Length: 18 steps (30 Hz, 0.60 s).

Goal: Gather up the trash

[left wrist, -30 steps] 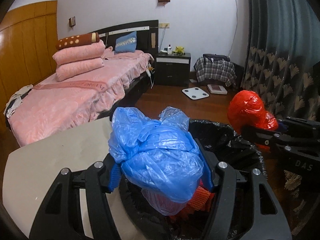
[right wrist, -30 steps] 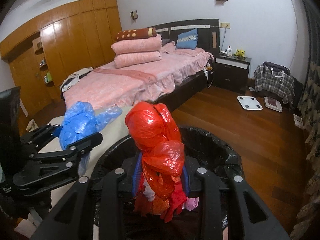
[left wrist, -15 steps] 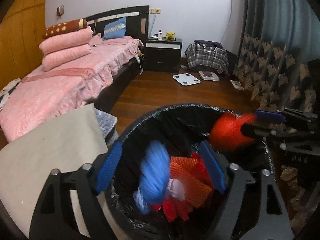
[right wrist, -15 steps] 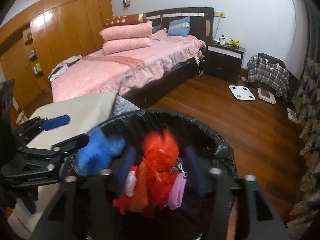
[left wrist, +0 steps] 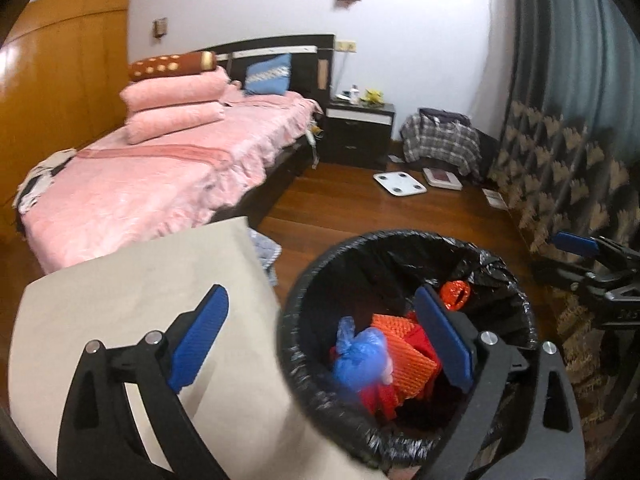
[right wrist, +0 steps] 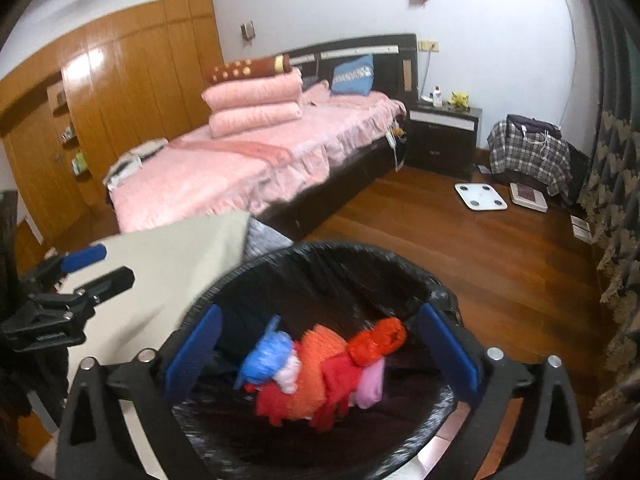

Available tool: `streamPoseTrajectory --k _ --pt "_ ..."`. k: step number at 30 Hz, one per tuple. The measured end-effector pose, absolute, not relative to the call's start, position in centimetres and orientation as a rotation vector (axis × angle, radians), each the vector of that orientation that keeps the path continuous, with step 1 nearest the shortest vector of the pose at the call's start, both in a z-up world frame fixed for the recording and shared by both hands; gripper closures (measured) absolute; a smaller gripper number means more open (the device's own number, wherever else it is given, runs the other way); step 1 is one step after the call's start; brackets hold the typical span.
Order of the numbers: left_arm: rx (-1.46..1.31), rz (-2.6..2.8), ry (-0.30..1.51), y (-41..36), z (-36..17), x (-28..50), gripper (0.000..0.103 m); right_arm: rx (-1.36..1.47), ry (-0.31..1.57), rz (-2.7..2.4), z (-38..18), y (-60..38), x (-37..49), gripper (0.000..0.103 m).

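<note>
A black-lined trash bin (left wrist: 400, 240) (right wrist: 332, 252) stands on the floor below both grippers. Inside it lie a blue plastic bag (left wrist: 360, 356) (right wrist: 266, 356), a red plastic bag (right wrist: 378, 340) (left wrist: 454, 290) and orange, red and pink scraps. My left gripper (left wrist: 320, 336) hangs over the bin's left rim, jaws opening wide, nothing between them. My right gripper (right wrist: 320, 350) hovers above the bin's near side, jaws opening wide too, with the trash loose below them. Each gripper shows at the edge of the other's view: the right gripper (left wrist: 592, 264), the left gripper (right wrist: 88, 272).
A beige table top (left wrist: 120, 280) sits left of the bin. Beyond it is a pink bed (left wrist: 160, 176) with stacked pillows. A dark nightstand (left wrist: 360, 128), a white scale (left wrist: 400, 184) and a plaid-covered bag (left wrist: 440, 140) lie on the wooden floor by the patterned curtain (left wrist: 560, 152).
Both grippers opened and dropped their loads: the blue bag fell from the left and the red bag from the right into the bin. The left gripper then shifted left over the table edge.
</note>
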<state>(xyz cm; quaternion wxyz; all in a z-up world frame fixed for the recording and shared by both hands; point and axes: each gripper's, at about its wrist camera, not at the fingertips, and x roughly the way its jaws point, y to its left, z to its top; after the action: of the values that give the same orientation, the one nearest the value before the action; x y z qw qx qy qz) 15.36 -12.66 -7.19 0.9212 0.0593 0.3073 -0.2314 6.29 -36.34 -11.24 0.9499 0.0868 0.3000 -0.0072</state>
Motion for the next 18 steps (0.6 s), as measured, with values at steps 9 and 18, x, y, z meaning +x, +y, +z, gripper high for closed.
streamPoseTrajectory --k 9,18 --pt "0.081 -0.385 0.612 -8.4 -3.8 11.2 0.009 0.163 0.538 0.049 -7.1 -31.5 2.8 0.006" --pt "0.064 -0.353 0.550 -5.6 -1.3 7.1 0.009 0.135 0.509 0.072 -5.0 -27.9 0.1 0.006"
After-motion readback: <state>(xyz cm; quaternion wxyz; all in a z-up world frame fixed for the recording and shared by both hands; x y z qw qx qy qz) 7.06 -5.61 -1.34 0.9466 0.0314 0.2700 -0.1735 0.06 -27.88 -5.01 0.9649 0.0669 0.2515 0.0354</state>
